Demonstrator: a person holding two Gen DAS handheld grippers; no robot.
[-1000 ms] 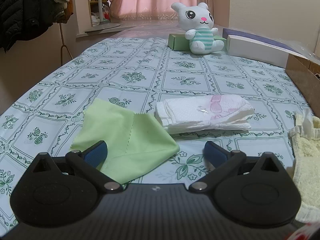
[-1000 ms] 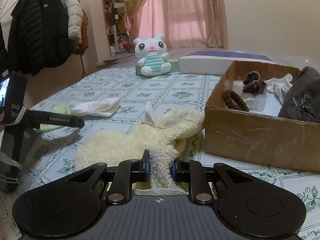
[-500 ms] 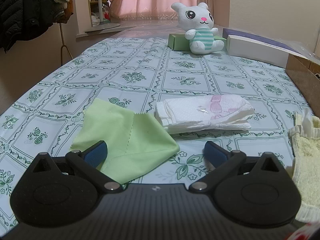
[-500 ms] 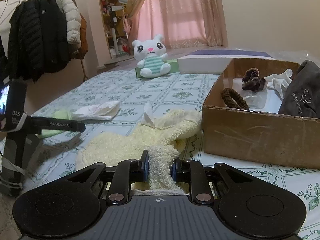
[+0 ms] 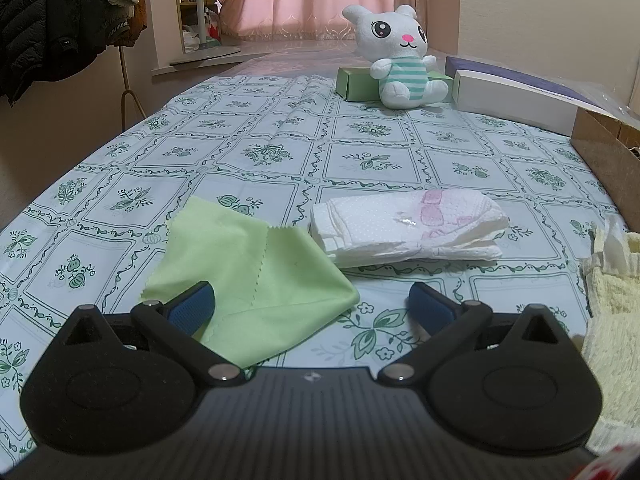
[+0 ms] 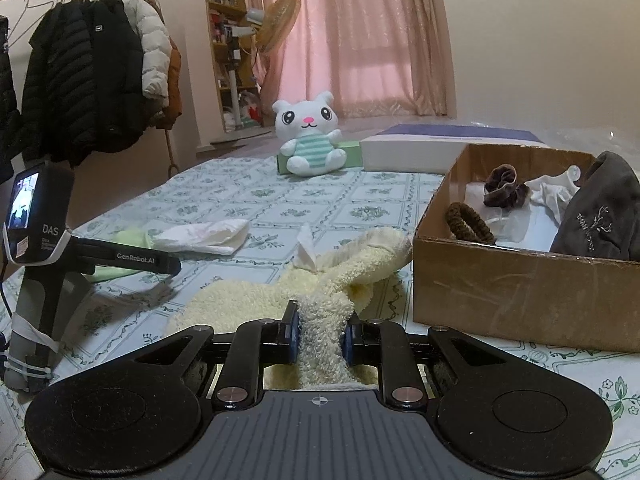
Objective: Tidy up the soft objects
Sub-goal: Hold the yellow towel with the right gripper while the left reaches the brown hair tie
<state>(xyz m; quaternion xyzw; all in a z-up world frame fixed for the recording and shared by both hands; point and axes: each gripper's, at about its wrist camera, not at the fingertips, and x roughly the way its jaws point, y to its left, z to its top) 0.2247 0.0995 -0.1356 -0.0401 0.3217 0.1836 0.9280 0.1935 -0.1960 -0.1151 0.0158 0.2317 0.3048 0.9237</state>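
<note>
The right gripper (image 6: 319, 338) pinches a fold of the cream towel (image 6: 280, 300) lying on the bedspread (image 5: 280, 152) beside the cardboard box (image 6: 520, 292); the gripper's body hides the towel's near edge. The left gripper (image 5: 312, 304) is spread wide, empty, over the green cloth (image 5: 248, 276). Its handle reads "GenRobot.AI" and "DAS"; the embroidery on the grey item (image 6: 600, 216) in the box is too small to read.

"DAS" – camera unit (image 6: 34, 216), "GenRobot.AI" – its arm (image 6: 136, 258)

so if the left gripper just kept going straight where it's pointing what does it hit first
Most likely the green cloth, which lies on the bed right between the open left gripper fingers; the folded white pad sits just beyond. Depth is hard to judge.
</note>
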